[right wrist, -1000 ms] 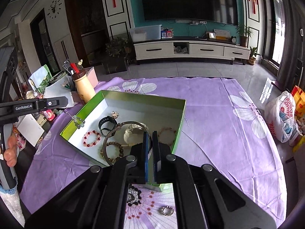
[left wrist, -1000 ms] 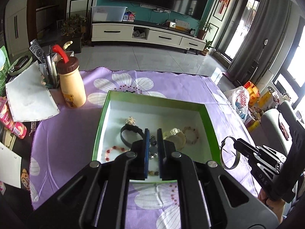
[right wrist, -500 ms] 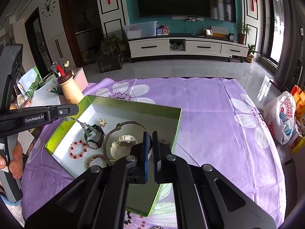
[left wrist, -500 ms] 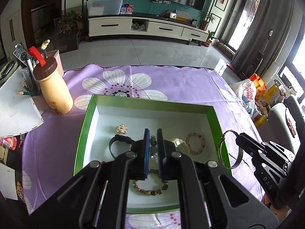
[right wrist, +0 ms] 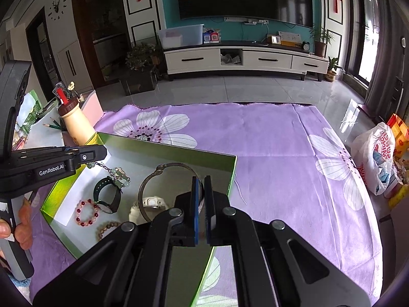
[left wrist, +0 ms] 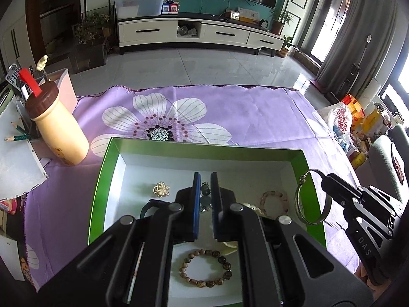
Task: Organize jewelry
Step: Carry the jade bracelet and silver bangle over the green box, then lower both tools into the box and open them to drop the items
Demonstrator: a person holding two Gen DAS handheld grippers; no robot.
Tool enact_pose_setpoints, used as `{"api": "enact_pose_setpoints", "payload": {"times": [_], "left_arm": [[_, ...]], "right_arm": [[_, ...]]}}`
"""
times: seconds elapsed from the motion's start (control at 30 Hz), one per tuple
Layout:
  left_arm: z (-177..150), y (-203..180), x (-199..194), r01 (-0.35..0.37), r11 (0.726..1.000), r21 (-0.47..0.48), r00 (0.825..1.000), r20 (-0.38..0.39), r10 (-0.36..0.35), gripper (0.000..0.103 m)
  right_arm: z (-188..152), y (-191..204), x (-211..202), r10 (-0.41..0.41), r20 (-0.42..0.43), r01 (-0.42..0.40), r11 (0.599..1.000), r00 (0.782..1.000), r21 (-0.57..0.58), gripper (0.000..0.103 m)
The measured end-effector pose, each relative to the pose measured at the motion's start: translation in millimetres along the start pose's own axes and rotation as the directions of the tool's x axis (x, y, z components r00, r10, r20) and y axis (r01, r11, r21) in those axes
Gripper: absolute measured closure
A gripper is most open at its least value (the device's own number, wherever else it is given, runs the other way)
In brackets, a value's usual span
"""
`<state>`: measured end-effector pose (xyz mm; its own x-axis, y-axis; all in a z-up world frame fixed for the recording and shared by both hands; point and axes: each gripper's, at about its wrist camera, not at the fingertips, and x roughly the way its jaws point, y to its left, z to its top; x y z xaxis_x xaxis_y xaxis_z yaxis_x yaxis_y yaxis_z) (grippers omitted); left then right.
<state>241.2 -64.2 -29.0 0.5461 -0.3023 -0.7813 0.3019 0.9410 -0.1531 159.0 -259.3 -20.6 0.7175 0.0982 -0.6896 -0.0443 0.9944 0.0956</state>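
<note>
A green box [left wrist: 204, 147] with a white floor lies on the purple cloth. My left gripper [left wrist: 205, 177] is over it, shut on a green bead chain [left wrist: 205, 195]. The chain [right wrist: 118, 176] dangles above a black watch [right wrist: 107, 195]. My right gripper [right wrist: 201, 179] is shut on a thin metal bangle [right wrist: 173, 164], held upright over the box's right side; the bangle [left wrist: 297, 200] also shows in the left wrist view. Lying in the box are a gold brooch [left wrist: 161, 188], a wooden bead bracelet [left wrist: 205, 268], a pink bead bracelet [left wrist: 274, 202], a red bead bracelet [right wrist: 87, 212] and a white watch [right wrist: 148, 204].
A beige bottle [left wrist: 58, 128] with a brown cap stands left of the box, next to a pen holder and papers [left wrist: 18, 158]. A plastic bag [left wrist: 340, 122] and packets sit beyond the cloth's right edge. A person's fingers [right wrist: 23, 227] grip the left handle.
Both grippers have moved forward and down over the box, carrying the chain and the bangle with them. The box now fills more of both views.
</note>
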Motion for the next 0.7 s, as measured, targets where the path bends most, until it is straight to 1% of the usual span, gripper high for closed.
{"api": "enact_pose_setpoints", "payload": {"times": [0.23,0.7], "left_arm": [[5.7,0.7,17.9,0.004,1.0,-0.007,1.0,-0.027,-0.005,0.096],[2.8,0.1,50.2,0.003,1.0,-0.009,0.997,-0.081,-0.004,0.096]], "right_arm": [[4.6,2.5,19.9,-0.006,-0.038,0.006,1.0,0.999,-0.006,0.1],[5.7,11.1,55.8,-0.027,-0.117,0.026,1.0,0.993,-0.011,0.099]]}}
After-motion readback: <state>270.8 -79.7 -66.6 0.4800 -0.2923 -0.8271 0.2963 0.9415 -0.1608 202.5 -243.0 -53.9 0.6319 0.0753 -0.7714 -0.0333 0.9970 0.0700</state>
